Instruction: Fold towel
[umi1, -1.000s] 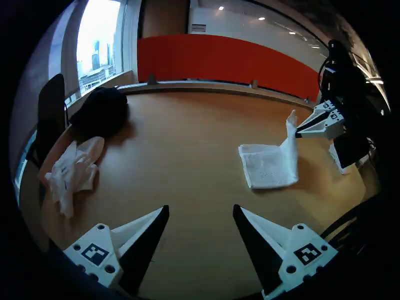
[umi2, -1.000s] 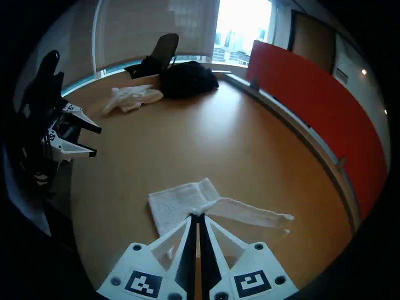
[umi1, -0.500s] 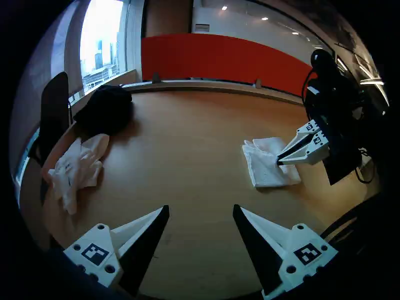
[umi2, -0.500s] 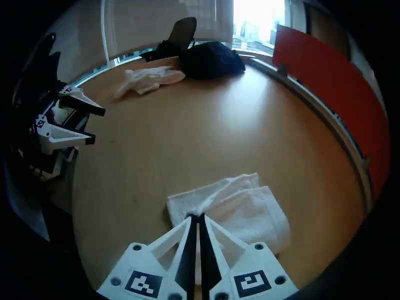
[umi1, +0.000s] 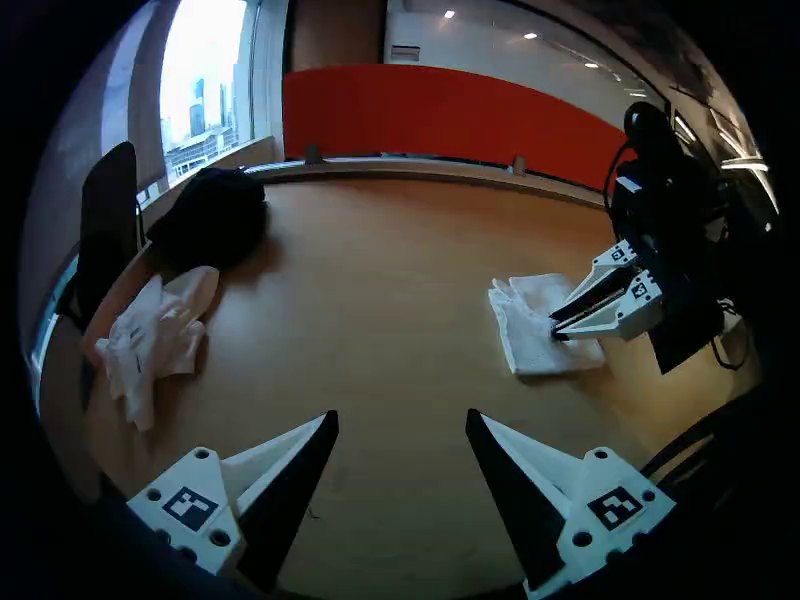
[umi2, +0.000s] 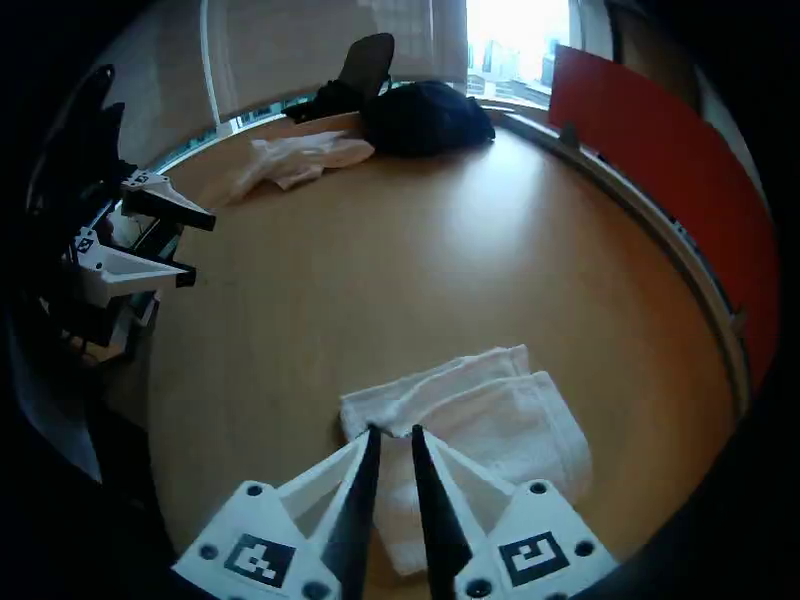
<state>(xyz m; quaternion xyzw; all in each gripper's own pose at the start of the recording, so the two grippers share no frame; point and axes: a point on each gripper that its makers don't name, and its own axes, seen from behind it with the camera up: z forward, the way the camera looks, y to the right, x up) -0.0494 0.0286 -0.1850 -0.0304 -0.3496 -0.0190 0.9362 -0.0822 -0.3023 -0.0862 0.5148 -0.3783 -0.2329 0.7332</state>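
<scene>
A white towel (umi1: 527, 332) lies folded flat on the wooden table (umi1: 380, 280), at the right in the left gripper view. My right gripper (umi1: 553, 327) rests low over its near edge, fingers a little apart. In the right gripper view the folded towel (umi2: 490, 410) sits just beyond my right gripper (umi2: 392, 432), which is open by a narrow gap with its tips at the towel's edge and nothing pinched. My left gripper (umi1: 400, 415) hovers wide open above bare table, well to the left of the towel. It also appears at the table's edge as the left gripper (umi2: 200, 248).
A crumpled white cloth (umi1: 150, 335) (umi2: 295, 160) and a black bag (umi1: 210, 215) (umi2: 425, 115) lie at the far left end of the table by a chair (umi1: 105, 220). A red partition (umi1: 450, 110) runs along the back edge.
My right gripper carried the lifted towel flap over and laid it down on the rest of the towel, then parted its fingers and let go. The left gripper stayed put.
</scene>
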